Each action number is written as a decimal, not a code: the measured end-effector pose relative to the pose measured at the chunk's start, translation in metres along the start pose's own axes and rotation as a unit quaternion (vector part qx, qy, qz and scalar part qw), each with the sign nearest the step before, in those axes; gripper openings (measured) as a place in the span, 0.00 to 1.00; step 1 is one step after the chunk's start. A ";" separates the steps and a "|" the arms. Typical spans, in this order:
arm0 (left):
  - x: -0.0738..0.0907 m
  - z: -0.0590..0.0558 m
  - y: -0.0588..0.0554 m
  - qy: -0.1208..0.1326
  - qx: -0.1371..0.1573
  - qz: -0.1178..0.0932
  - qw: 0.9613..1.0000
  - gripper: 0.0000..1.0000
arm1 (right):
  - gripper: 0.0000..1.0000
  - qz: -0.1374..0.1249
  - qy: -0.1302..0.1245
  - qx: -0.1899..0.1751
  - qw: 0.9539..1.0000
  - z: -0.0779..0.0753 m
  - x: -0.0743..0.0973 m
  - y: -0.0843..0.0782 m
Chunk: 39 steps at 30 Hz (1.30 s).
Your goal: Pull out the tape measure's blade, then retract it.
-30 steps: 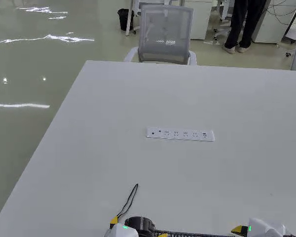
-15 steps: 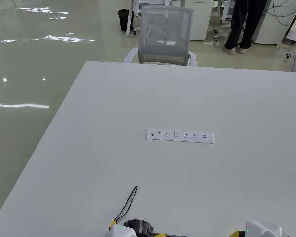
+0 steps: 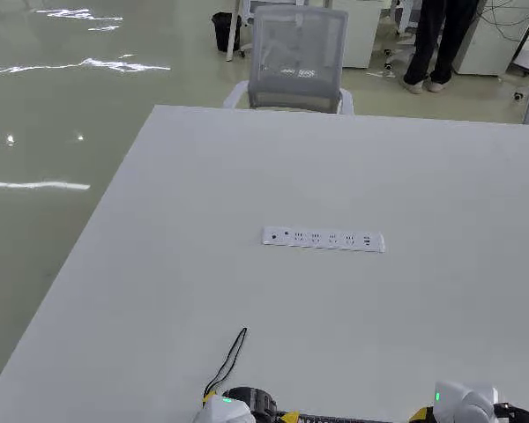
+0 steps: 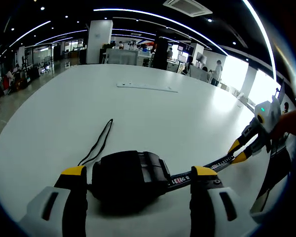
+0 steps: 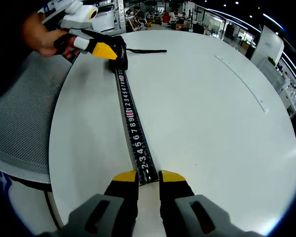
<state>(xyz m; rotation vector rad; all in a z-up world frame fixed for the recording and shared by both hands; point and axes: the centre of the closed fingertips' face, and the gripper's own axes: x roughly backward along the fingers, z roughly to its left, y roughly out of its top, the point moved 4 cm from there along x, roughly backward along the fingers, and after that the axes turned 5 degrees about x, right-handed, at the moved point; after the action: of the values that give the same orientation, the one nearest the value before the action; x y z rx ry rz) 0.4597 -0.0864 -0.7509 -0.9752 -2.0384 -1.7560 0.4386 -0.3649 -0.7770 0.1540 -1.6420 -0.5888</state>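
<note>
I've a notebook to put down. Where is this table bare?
Bare: the table from the power strip to the far edge by the chair, and the band between strip and tape measure, right of the black strap. Crowded: the near edge, where the left gripper holds the tape measure and the right gripper grips its blade.

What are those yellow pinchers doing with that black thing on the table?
A person holds a gripper in each hand at a white table. The left gripper clamps the black tape measure, and the right gripper pinches the tip of its blade. The blade is pulled out and stretches flat along the table between them. It has not been retracted yet.
</note>
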 end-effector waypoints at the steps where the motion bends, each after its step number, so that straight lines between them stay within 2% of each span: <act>1: 0.000 0.001 0.000 0.003 0.021 -0.001 1.000 0.84 | 0.15 0.006 0.002 0.002 1.000 0.000 -0.001 0.000; 6: -0.005 0.003 -0.004 0.013 0.019 0.009 1.000 0.83 | 0.14 0.016 0.006 -0.001 1.000 -0.001 -0.001 -0.001; 8: -0.006 0.005 -0.008 0.025 0.017 0.017 0.999 0.79 | 0.14 0.016 0.006 -0.003 1.000 -0.001 -0.002 -0.002; 10: -0.007 0.008 -0.008 0.028 0.026 0.012 0.999 0.73 | 0.14 0.015 0.004 -0.003 1.000 -0.001 -0.001 -0.002; 12: -0.007 0.009 -0.008 0.030 0.029 0.011 0.999 0.73 | 0.14 0.015 0.003 -0.003 1.000 -0.001 -0.001 -0.003; 17: -0.011 0.013 -0.012 0.039 0.028 0.024 0.999 0.72 | 0.14 0.015 0.003 -0.005 1.000 -0.001 -0.002 -0.002; 19: -0.010 0.011 -0.012 0.035 0.024 0.022 0.999 0.72 | 0.14 0.016 0.003 -0.005 1.000 -0.001 -0.001 -0.002; 20: -0.011 0.007 -0.011 0.025 0.017 0.019 0.999 0.69 | 0.14 0.016 0.002 -0.006 1.000 -0.001 -0.001 -0.002; 21: -0.010 0.010 -0.011 0.041 0.004 0.017 0.999 0.67 | 0.14 0.016 0.002 -0.006 1.000 0.000 -0.001 -0.002; 22: -0.012 0.009 -0.012 0.033 0.011 0.016 0.999 0.67 | 0.14 0.016 0.002 -0.007 1.000 0.000 -0.001 -0.002; 25: -0.012 0.008 -0.011 0.035 0.000 0.013 0.999 0.66 | 0.14 0.016 0.001 -0.007 1.000 0.000 -0.001 -0.002; 30: -0.012 0.009 -0.011 0.042 -0.003 0.028 0.999 0.65 | 0.14 0.017 0.000 -0.005 1.000 0.000 -0.002 -0.002; 39: -0.012 0.010 -0.012 0.041 -0.012 0.037 0.998 0.64 | 0.14 0.018 0.000 -0.003 1.000 0.002 -0.001 -0.002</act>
<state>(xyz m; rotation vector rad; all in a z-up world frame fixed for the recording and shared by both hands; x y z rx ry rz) 0.4623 -0.0811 -0.7694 -0.9560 -1.9100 -1.7562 0.4364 -0.3652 -0.7788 0.1197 -1.6390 -0.5661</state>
